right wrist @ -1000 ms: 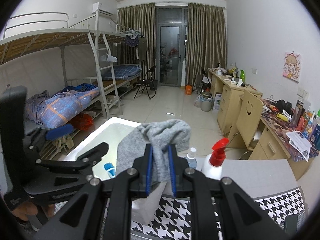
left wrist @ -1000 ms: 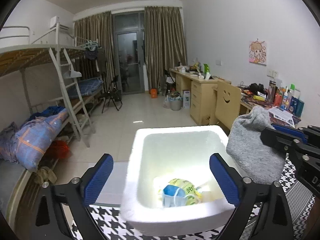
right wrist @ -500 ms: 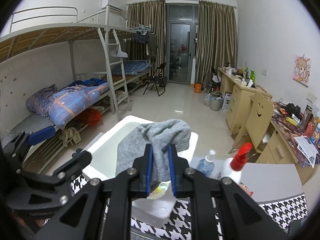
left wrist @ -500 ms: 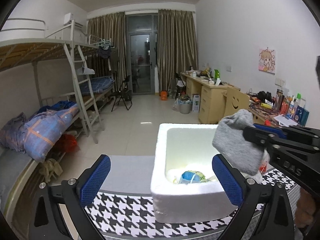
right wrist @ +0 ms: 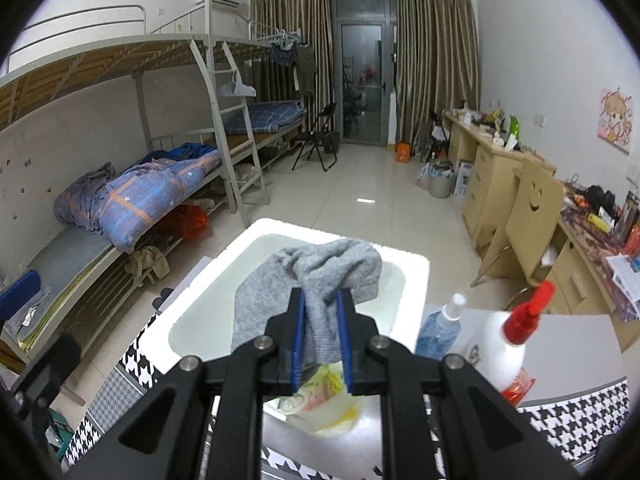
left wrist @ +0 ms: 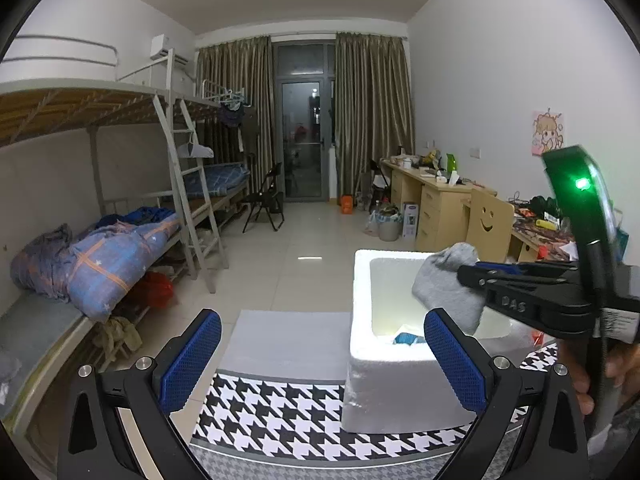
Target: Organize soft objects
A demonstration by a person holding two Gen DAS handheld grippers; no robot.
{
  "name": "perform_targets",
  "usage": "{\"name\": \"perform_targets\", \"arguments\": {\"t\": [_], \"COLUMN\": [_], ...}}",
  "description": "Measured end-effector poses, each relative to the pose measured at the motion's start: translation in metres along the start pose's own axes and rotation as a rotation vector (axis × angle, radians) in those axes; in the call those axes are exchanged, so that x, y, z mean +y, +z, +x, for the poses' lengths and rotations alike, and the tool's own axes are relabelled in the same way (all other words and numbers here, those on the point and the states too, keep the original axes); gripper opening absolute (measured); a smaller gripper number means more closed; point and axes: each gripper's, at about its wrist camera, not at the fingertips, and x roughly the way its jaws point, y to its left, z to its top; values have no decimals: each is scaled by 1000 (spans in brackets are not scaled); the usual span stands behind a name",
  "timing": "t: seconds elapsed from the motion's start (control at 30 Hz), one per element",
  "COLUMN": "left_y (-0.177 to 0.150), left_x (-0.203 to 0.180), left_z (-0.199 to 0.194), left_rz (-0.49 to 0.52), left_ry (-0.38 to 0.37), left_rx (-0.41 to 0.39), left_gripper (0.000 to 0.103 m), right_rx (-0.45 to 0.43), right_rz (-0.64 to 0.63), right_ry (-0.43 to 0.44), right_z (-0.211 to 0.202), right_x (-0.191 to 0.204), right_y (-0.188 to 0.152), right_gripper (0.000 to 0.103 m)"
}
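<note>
While the right tool (right wrist: 321, 344) has its two blue pads starting to ease apart, the gray sock (right wrist: 316, 280) sits between them with the pads against its sides, so the grip is on the sock. The sock hangs over the open white foam box (right wrist: 416, 272), bunched toe end folded over beyond the pads and the rest drooping down toward the box floor; its long axis runs roughly up and down, tilted away from the camera. In the left view the right tool (left wrist: 466, 274) reaches in level from the right edge, angled slightly downward, with the person's hand (left wrist: 600, 376) wrapped on its handle below a green light. The left tool (left wrist: 320, 354) is spread wide with nothing between its blue pads (left wrist: 192, 360), held low in front of the box's near left corner. Inside the box lie a blue item (left wrist: 406, 338) and yellowish packets (right wrist: 328, 396). The box stands on a black-and-white houndstooth cloth (left wrist: 280, 420) on the worktop. Just right of the box stand a small blue spray bottle (right wrist: 440, 328) and a white bottle with a red trigger (right wrist: 508, 348). Beyond are the tiled floor, bunk beds (right wrist: 160, 184) at left and desks (right wrist: 500, 160) at right.
</note>
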Motion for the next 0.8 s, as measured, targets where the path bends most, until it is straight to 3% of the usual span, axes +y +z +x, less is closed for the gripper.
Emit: {"name": "perform_targets", "arguments": {"t": [0.1,0.17,0.2,0.7,0.8], "left_y": [-4,-7,-7,-6,-8], "left_x": [2,2,3,-3,-9], "left_z": [-1,-3,-4,-24,-35], "left_rz": [5,9,12,4,6], "left_ry": [4,5,4,-23,-32], "left_rx": [3,2,0,-15,-26], "left_gripper": [102,102,102,102,102], "right_rx": [4,2,-11,-114,-151], "right_rz": [-1,20,30,-3,-3], "right_ry": [-3,-9,-6,-36,-40], "right_z": [3,2,0,-61,-82], "right_x": [2,-1,-2,4,4], "right_y": [-2,-1,-2,-19,-27], "right_gripper": [35,74,78,79,84]}}
